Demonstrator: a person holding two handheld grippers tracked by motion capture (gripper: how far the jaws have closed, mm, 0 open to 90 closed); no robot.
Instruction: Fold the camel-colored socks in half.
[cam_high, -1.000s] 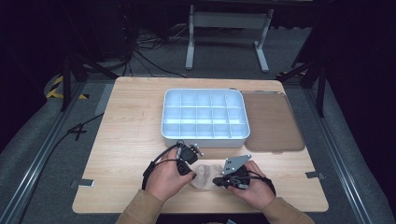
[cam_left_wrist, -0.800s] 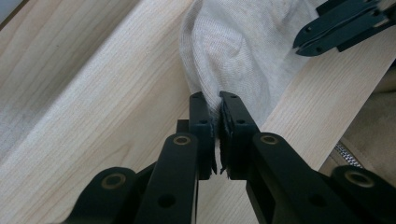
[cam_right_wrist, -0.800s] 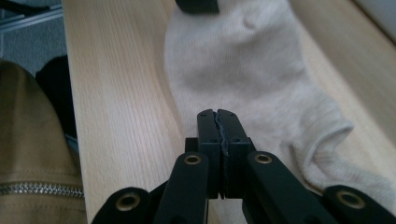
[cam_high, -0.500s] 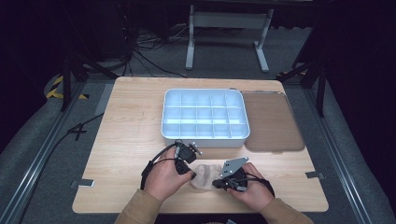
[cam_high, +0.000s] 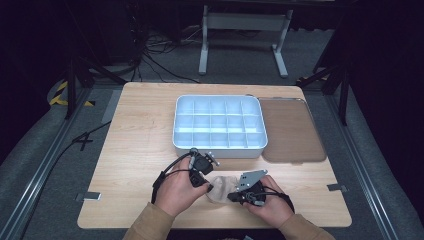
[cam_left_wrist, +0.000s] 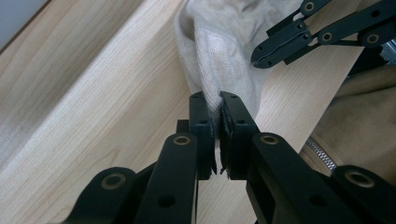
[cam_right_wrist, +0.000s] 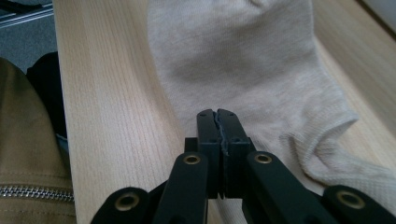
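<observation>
A beige ankle sock (cam_high: 219, 190) lies near the table's front edge between both hands. In the left gripper view the sock (cam_left_wrist: 219, 51) rises in a bunched fold, and my left gripper (cam_left_wrist: 217, 108) is shut on that fold. The right gripper's black jaws (cam_left_wrist: 280, 44) meet the sock's far side there. In the right gripper view the sock (cam_right_wrist: 243, 60) spreads flat on the wood, and my right gripper (cam_right_wrist: 217, 120) is shut at its near edge, apparently pinching thin fabric. From above, the left gripper (cam_high: 207, 187) and right gripper (cam_high: 231, 196) flank the sock.
A white compartment tray (cam_high: 218, 146) stands at the table's middle, its cells empty. A brown flat lid (cam_high: 290, 131) lies to its right. Tan sleeves come in over the table's front edge (cam_high: 215, 226). Bare wood (cam_high: 135, 150) stretches to the left.
Both hands have barely shifted. The sock stays bunched between the two grippers, slightly more gathered toward the left gripper.
</observation>
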